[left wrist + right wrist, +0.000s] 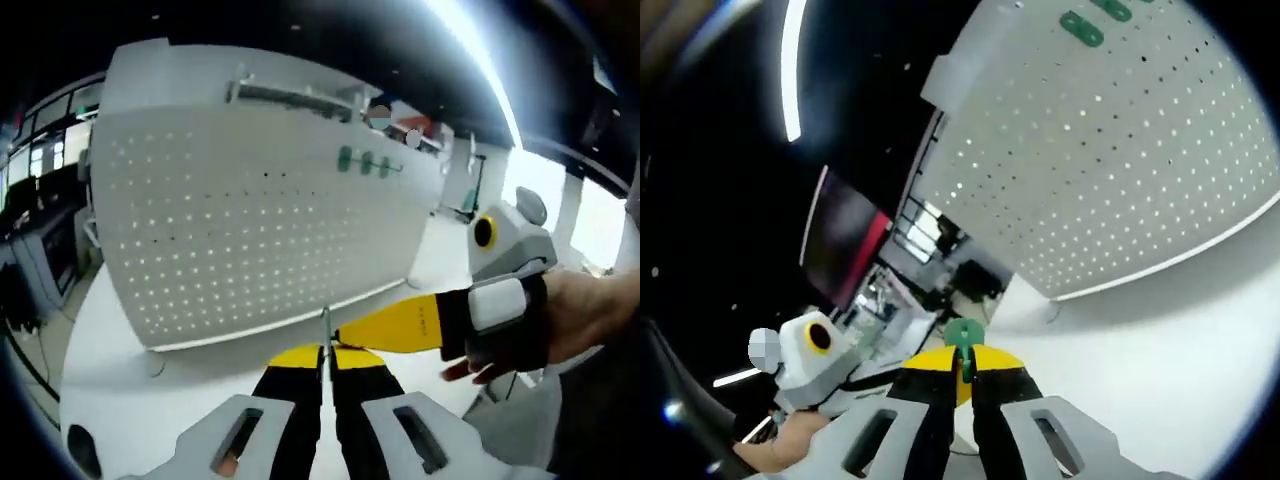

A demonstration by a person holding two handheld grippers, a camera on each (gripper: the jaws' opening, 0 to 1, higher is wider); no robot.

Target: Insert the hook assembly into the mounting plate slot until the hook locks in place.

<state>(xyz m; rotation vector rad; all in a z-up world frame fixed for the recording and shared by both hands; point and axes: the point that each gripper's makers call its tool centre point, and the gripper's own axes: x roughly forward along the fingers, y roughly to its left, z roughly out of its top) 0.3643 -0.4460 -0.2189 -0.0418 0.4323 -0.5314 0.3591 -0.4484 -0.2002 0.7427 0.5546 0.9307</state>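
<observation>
Left gripper view, left to right: perforated white mounting plate standing upright on a white table, three green hooks already seated in a row near its upper right. Left gripper: yellow-tipped jaws pressed together on a thin metal pin, which rises between the tips. The right gripper enters from the right, held by a hand in a black-and-white strap; its yellow tip meets the left gripper's at the pin.

Right gripper view, left to right: the left gripper's white body with yellow dial, low left. Right gripper: jaws closed on a green hook assembly. The plate occupies the upper right, well apart from the hook assembly, with green hooks at the top edge.

No legible writing in either view.
</observation>
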